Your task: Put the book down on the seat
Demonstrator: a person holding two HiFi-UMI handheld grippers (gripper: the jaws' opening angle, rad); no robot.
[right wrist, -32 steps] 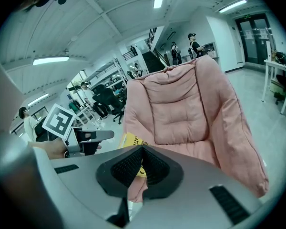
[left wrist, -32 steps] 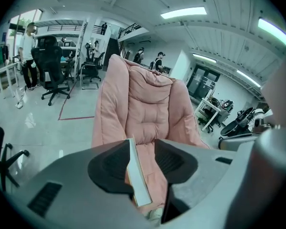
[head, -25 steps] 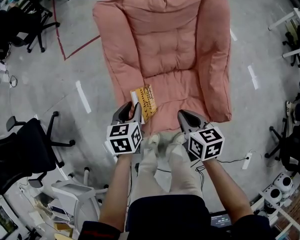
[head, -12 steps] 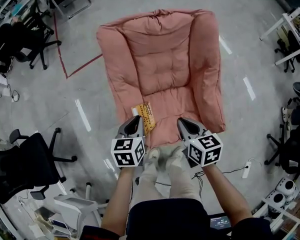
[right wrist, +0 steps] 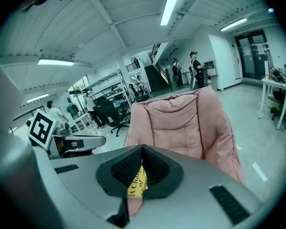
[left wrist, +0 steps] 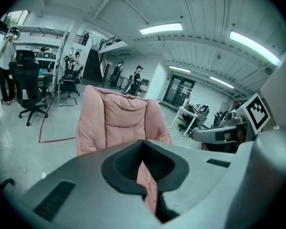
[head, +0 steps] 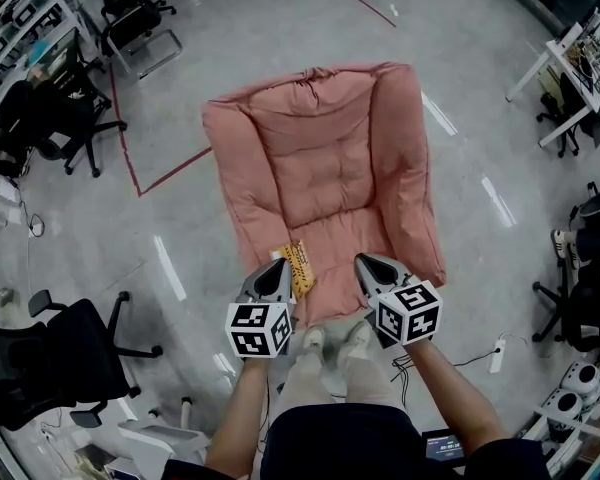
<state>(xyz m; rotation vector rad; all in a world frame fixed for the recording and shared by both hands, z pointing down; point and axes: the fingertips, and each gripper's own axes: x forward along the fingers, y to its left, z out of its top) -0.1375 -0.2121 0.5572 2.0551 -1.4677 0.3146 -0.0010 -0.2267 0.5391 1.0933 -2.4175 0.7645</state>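
A yellow book (head: 298,266) lies flat on the front left corner of the pink padded seat (head: 325,168), free of both grippers. My left gripper (head: 273,274) hangs just left of the book, level with the seat's front edge, its jaws shut with nothing between them. My right gripper (head: 372,267) hovers over the seat's front right part, also shut and empty. In the right gripper view the book (right wrist: 138,182) shows through the notch behind the closed jaws, with the seat (right wrist: 181,120) beyond. The left gripper view looks over its closed jaws at the seat (left wrist: 117,118).
The person's legs and feet (head: 330,343) stand against the seat's front. Black office chairs (head: 40,353) are at the left, desks (head: 570,78) at the right. A red tape line (head: 170,168) runs on the grey floor. A power strip (head: 497,353) lies at lower right.
The left gripper's jaws have closed and drawn back from the book, which stays on the seat. The head view has pulled away, so the seat looks smaller.
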